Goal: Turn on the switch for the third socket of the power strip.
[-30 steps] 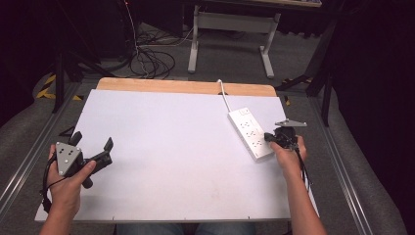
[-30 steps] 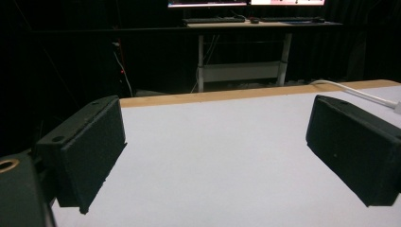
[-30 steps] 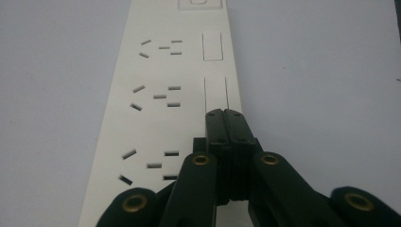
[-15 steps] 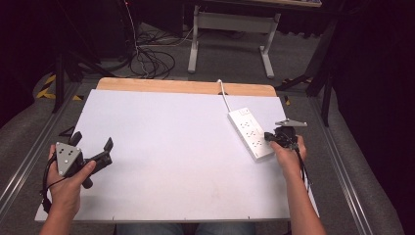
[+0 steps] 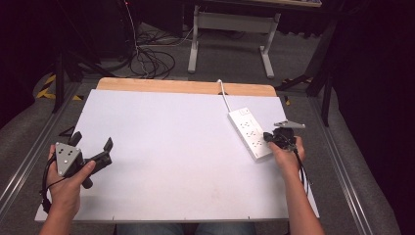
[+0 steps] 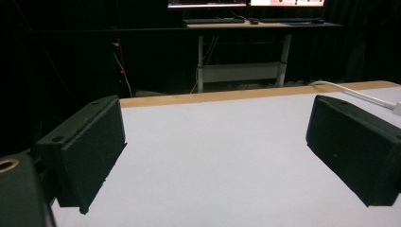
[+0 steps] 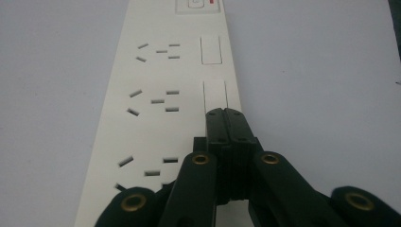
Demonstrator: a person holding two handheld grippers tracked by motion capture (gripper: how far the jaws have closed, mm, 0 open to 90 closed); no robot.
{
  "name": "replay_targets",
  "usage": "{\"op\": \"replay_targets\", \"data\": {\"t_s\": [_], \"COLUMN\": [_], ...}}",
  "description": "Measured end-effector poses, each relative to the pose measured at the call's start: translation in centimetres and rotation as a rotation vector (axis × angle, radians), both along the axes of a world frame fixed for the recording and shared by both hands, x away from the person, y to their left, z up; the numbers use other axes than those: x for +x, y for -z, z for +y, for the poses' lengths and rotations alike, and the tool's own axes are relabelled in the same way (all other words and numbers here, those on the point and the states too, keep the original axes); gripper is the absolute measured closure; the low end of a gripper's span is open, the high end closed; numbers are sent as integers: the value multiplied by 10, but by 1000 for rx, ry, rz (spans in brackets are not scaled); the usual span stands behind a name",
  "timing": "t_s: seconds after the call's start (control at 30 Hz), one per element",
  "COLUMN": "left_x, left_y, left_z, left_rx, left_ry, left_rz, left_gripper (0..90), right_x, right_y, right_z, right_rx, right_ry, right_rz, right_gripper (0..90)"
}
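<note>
While the right gripper [image 5: 268, 137] hung over the white power strip [image 5: 248, 132] near the table's [image 5: 171, 147] right edge, its jaws were pressed together, gripping nothing, tips at the strip's near end. Left gripper [image 5: 90, 152] sat well apart at the left edge, jaws spread wide, empty.

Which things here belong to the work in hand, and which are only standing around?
Belong to the work:
- power strip, white, on the table's right side
- right gripper, jaws shut, over the strip's near end
- left gripper, jaws open, held apart at the left

Only standing around:
- table
- cables on the floor behind
- desk frame farther back
</note>
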State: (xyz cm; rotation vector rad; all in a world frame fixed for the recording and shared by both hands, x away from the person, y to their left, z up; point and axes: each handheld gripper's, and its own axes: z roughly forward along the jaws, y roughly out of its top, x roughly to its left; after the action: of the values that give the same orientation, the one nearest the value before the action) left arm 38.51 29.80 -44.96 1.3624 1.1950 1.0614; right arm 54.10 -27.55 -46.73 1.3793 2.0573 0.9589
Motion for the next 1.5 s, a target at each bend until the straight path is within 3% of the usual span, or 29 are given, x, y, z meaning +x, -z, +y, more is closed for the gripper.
{"op": "replay_targets", "data": {"t_s": [0.6,0.9,1.5], "left_x": [-5,-4,-3], "left_y": [-1,-1,-1], "left_z": [1,2,2], "left_rx": [-5,-9,-8], "left_ry": [-5,-4,-1], "left_rz": [-3,0,0], "left_gripper": [61,61,61], "right_x": [-1,-2,-14], "right_y": [1,1,-18], "right_z": [1,-1,-7], "right_rx": [-3,34,106], "right_ry": [7,14,-19], "right_rz": [-7,-3,-115], "right_gripper": [900,900,900]}}
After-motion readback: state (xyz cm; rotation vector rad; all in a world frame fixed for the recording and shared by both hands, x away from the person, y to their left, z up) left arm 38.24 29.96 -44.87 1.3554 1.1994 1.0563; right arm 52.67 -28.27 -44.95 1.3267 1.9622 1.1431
